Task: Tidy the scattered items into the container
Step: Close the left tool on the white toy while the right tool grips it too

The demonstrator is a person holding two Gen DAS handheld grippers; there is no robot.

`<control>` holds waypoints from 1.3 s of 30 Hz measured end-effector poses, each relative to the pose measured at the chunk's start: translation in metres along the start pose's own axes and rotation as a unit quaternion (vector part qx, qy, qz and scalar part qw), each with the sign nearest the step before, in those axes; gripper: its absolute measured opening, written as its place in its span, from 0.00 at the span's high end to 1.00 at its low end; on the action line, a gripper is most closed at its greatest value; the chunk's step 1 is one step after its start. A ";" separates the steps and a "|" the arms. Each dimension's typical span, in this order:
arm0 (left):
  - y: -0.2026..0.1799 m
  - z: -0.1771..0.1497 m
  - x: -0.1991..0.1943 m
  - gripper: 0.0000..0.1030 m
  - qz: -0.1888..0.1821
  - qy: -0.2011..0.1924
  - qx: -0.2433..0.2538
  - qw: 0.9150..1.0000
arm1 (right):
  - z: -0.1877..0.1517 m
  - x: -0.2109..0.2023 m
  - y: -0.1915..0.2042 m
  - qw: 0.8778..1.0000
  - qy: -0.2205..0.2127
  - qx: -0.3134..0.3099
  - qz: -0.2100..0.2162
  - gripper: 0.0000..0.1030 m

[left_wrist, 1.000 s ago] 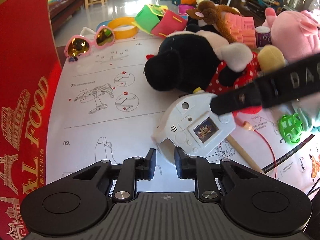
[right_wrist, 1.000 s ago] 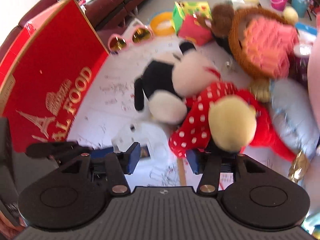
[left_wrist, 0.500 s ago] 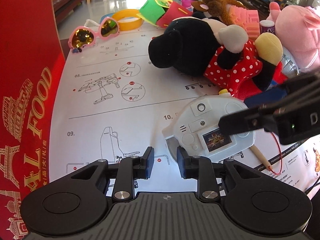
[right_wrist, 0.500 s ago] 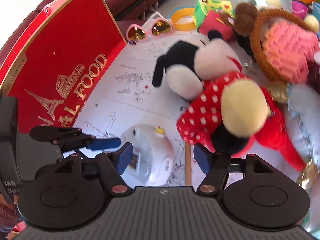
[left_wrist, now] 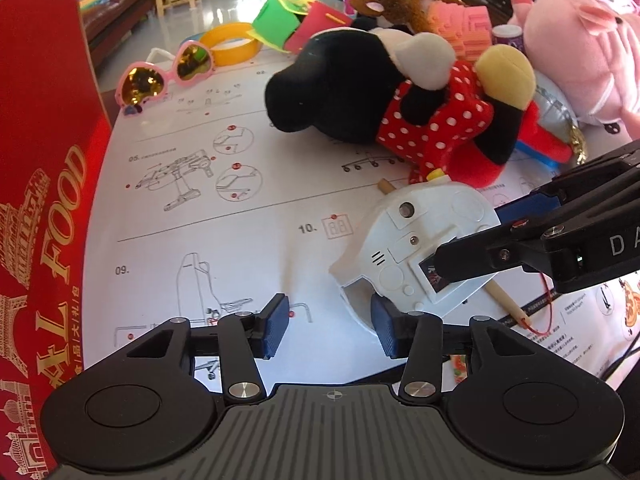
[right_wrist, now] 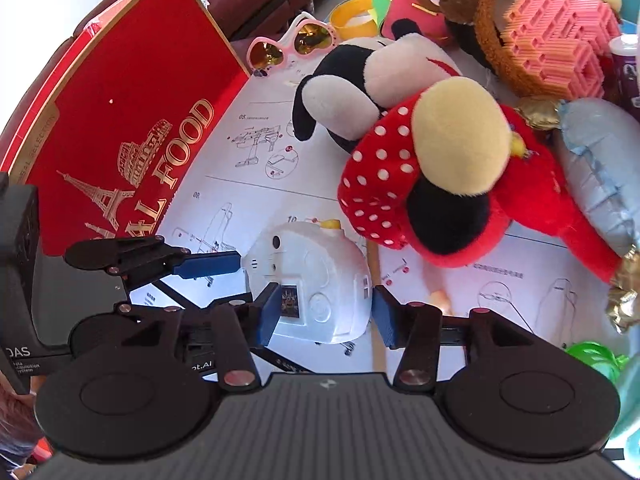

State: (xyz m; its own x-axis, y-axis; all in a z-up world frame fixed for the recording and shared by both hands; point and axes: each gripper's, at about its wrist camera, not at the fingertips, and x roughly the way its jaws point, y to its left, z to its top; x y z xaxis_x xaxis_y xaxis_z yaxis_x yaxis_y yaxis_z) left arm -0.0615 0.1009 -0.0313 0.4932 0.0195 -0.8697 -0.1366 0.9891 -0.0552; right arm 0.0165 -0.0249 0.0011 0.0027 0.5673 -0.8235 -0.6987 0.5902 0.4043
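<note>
A white toy camera [left_wrist: 416,248] [right_wrist: 316,288] lies on the printed instruction sheet [left_wrist: 240,208]. My right gripper [right_wrist: 325,316] straddles it and its jaws are closing. One pad [right_wrist: 269,316] lies over the toy's small screen and the other sits just off its right edge. In the left wrist view this gripper [left_wrist: 476,240] reaches in from the right. My left gripper [left_wrist: 330,326] hangs low over the sheet. Its jaws are opening with only paper between them, and its right pad [left_wrist: 384,328] is at the toy's near edge. The red box [left_wrist: 40,200] [right_wrist: 132,120] stands at the left.
A mouse plush in a red dotted dress [left_wrist: 400,92] [right_wrist: 420,152] lies just beyond the toy, over a wooden stick [left_wrist: 504,300]. Pink heart sunglasses [left_wrist: 164,76], a yellow ring [left_wrist: 232,42], a pink plush [left_wrist: 580,48] and a foil balloon [right_wrist: 600,180] crowd the far and right sides.
The left jaws have spread wider. The right gripper has come down over the white toy, first widening, then narrowing around it.
</note>
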 end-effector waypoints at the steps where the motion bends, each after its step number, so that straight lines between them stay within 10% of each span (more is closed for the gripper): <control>1: -0.001 0.000 -0.001 0.57 -0.006 0.002 0.002 1.000 | 0.000 0.000 -0.001 1.000 0.003 0.000 0.004 0.47; 5: -0.001 0.000 -0.001 0.68 -0.007 0.004 0.008 1.000 | 0.004 0.000 -0.002 1.000 -0.009 -0.006 0.008 0.40; 14: 0.004 0.001 -0.002 0.57 -0.014 0.002 -0.009 1.000 | 0.003 0.003 0.008 0.999 -0.014 -0.032 0.012 0.47; 15: 0.004 0.001 -0.003 0.61 -0.016 0.002 -0.012 1.000 | 0.002 0.003 0.005 0.999 -0.013 -0.030 0.015 0.47; 16: 0.005 0.002 -0.002 0.85 -0.030 0.006 -0.019 0.999 | 0.000 0.002 0.002 0.999 -0.010 -0.026 0.021 0.47; 20: -0.003 0.003 -0.002 0.80 -0.029 0.016 -0.019 0.999 | -0.003 -0.002 -0.003 1.000 -0.009 -0.018 0.020 0.47; 24: 0.006 0.005 -0.001 0.99 -0.040 0.031 -0.062 0.997 | -0.006 -0.005 -0.003 1.000 -0.007 -0.014 0.019 0.47; 39: -0.001 0.008 -0.017 1.00 0.016 0.015 -0.050 0.999 | -0.010 -0.019 0.031 0.999 -0.022 -0.045 -0.020 0.54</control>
State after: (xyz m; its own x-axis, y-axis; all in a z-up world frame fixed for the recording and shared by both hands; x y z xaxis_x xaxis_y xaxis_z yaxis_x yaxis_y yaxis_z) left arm -0.0632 0.1005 -0.0123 0.4605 0.0457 -0.8865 -0.2376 0.9686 -0.0735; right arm -0.0129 -0.0234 0.0255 0.0606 0.5703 -0.8192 -0.7595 0.5588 0.3328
